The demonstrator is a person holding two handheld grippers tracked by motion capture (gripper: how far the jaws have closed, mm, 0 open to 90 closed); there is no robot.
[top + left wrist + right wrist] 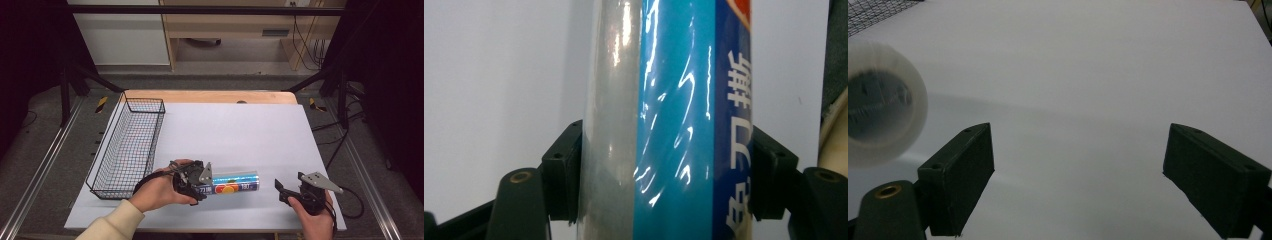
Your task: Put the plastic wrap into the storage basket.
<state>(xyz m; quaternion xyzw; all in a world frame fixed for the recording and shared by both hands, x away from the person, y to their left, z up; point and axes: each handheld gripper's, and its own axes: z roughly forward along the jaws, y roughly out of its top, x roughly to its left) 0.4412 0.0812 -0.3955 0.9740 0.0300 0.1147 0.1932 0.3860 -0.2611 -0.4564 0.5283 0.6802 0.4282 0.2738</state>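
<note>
Clamped between your left gripper's (664, 175) jaws is the roll of cling film (664, 100): the left gripper view has a black pad pressed against each side of the tube, with no gap visible. You hold it near one end, across its width, which leaves the long printed body free and pointing away from the hand.

From the high view, the roll (235, 182) lies lengthwise on the white mat (240, 130), near the front edge, its free end directed toward your right gripper (285, 192). Whether the roll rests on the mat or is raised slightly off it cannot be told from these pictures.

Your right gripper is released: in the right gripper view its jaws stand wide apart over bare mat, gripping nothing. The white end of the roll (883, 117) appears at the left of that view, beside the left jaw and apart from it. This arrangement suggests the right gripper is standing by, not sharing the load.

To the left of the mat sits the wire basket (127, 150), its long side running away from you. Judged from the layout, it is the likely destination, since it lies just beside your left hand (160, 190).
</note>
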